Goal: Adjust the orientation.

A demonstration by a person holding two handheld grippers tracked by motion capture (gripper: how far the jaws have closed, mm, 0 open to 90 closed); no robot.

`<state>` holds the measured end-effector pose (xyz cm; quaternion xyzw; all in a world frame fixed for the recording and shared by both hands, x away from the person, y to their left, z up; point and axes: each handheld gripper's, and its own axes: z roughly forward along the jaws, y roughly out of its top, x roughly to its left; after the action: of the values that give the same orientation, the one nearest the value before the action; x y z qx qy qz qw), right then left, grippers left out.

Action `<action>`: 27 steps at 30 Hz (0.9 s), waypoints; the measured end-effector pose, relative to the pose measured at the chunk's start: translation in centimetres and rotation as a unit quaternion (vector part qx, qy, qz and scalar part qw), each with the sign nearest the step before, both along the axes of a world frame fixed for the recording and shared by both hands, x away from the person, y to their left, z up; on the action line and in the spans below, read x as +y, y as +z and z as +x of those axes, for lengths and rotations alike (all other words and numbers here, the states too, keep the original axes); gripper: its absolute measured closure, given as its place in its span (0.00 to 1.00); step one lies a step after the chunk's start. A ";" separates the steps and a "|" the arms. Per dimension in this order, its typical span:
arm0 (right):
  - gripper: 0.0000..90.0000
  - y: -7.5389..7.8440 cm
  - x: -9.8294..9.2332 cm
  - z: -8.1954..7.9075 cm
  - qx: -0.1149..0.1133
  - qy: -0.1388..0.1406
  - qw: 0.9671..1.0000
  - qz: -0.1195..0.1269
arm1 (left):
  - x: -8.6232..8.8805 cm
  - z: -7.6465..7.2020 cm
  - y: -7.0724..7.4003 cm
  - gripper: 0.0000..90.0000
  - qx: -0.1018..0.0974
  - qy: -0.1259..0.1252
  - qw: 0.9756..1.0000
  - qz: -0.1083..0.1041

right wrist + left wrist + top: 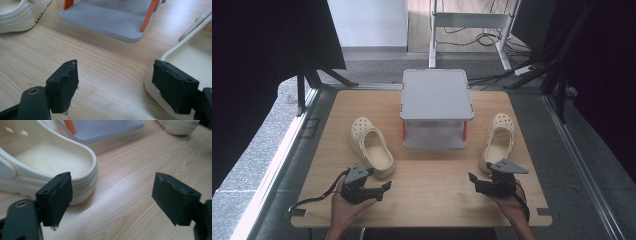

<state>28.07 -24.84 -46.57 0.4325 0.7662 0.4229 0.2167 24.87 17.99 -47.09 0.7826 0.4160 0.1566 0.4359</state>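
high view: both hands rest near the table's (422, 165) front edge, left gripper (384, 188) and right gripper (472, 179) level, pointing inward at each other, fingers apart on nothing. beyond each lies a cream clog, left clog (371, 146) and right clog (498, 140), flanking a grey rack (437, 95) toward the far edge.

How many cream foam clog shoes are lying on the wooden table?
2. One cream foam clog shoe lies left of the grey two-level shelf; the other lies to its right.
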 end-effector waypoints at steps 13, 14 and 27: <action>0.29 1.4 -0.1 0.3 0.001 0.015 1.000 0.010 | 0.5 -0.5 0.0 0.21 -0.025 0.005 0.998 0.056; 0.29 1.4 0.1 0.3 -0.001 0.013 1.000 0.005 | 0.6 -0.5 0.1 0.21 -0.026 0.005 0.998 0.052; 0.30 2.8 3.7 0.5 0.029 0.062 0.998 0.017 | 1.2 -0.8 1.2 0.25 0.007 0.002 1.000 0.022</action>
<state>28.53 -21.11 -43.72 0.4002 0.7901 0.4357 0.1602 24.08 19.24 -45.86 0.7925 0.4167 0.1611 0.4151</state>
